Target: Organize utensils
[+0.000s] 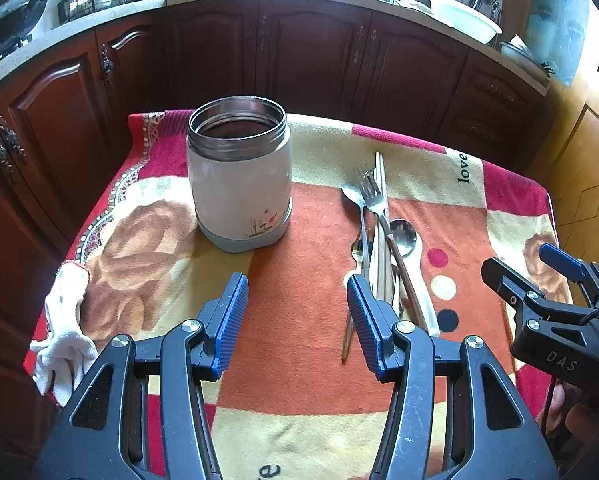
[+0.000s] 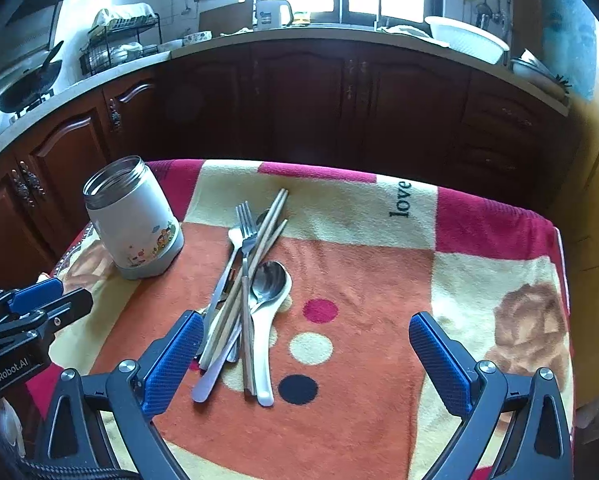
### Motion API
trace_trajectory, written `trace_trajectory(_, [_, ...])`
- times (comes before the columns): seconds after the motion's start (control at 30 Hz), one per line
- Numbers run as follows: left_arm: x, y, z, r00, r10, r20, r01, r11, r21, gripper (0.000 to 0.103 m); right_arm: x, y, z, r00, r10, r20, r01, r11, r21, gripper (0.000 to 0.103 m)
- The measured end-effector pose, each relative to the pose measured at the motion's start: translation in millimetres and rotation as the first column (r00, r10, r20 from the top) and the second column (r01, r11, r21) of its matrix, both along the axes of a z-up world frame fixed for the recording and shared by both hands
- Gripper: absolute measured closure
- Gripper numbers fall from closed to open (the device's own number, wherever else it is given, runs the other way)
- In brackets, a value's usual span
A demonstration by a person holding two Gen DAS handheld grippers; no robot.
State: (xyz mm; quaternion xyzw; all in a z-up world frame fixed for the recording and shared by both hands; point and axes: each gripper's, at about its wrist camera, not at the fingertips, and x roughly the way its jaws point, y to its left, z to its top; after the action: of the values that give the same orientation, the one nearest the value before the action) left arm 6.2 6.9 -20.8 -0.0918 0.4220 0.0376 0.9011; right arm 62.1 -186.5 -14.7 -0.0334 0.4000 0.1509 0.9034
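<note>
Left gripper [image 1: 297, 320], right gripper [image 2: 305, 364]: jaws wide apart, holding nothing; utensil pile [image 2: 247, 296] handles partly hidden.

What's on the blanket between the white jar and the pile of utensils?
Nothing: between the white jar and the pile of utensils only bare orange blanket shows, clearest in the left wrist view.

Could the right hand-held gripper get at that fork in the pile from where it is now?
Probably yes. The right hand-held gripper is open and empty, and the fork lies on top of the utensil pile with nothing covering it, though chopsticks lie close alongside.
</note>
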Motion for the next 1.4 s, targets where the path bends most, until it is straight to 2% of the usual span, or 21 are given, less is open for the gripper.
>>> trace_trajectory(0.17, [4, 4, -5, 1.000, 0.005, -0.010, -0.005, 1.000, -0.016, 0.052, 13, 8, -4, 0.999, 0.039, -0.011, -0.039, 0.999, -0.024, 0.017])
trace_trajectory(0.27, [9, 6, -8, 1.000, 0.005, -0.015, -0.005, 1.000, -0.022, 0.052, 24, 10, -8, 0.998, 0.058, -0.028, -0.057, 0.998, 0.008, 0.028])
trace_trajectory(0.4, [15, 7, -10, 1.000, 0.003, -0.017, -0.003, 1.000, -0.027, 0.052, 43, 18, -13, 0.992, 0.112, -0.054, -0.109, 0.993, 0.054, 0.048])
trace_trajectory(0.53, [19, 7, -15, 0.999, 0.000, -0.037, -0.001, 1.000, -0.028, 0.052, 67, 31, -18, 0.984, 0.158, -0.076, -0.152, 0.985, 0.086, 0.062])
trace_trajectory(0.7, [26, 10, -20, 0.999, -0.001, -0.041, 0.000, 1.000, -0.029, 0.052, 104, 51, -28, 0.965, 0.241, -0.101, -0.224, 0.963, 0.152, 0.065])
trace_trajectory(0.9, [35, 14, -25, 0.998, -0.008, -0.056, 0.007, 1.000, -0.026, 0.052, 149, 83, -48, 0.930, 0.343, -0.136, -0.327, 0.937, 0.125, 0.065])
trace_trajectory(1.1, [42, 14, -29, 0.998, -0.024, -0.064, 0.022, 0.999, -0.032, 0.052, 168, 94, -63, 0.917, 0.364, -0.166, -0.352, 0.931, 0.095, 0.066])
trace_trajectory(1.2, [48, 12, -31, 0.997, -0.029, -0.071, 0.028, 0.999, -0.027, 0.052, 176, 95, -70, 0.904, 0.382, -0.192, -0.364, 0.923, 0.121, 0.092])
trace_trajectory(1.23, [50, 11, -31, 0.997, -0.033, -0.072, 0.031, 0.999, -0.024, 0.052, 177, 96, -71, 0.902, 0.383, -0.199, -0.364, 0.923, 0.127, 0.096])
trace_trajectory(1.4, [59, 3, -29, 0.997, -0.042, -0.069, 0.041, 0.999, -0.019, 0.052, 169, 84, -64, 0.908, 0.387, -0.162, -0.365, 0.919, 0.152, 0.100])
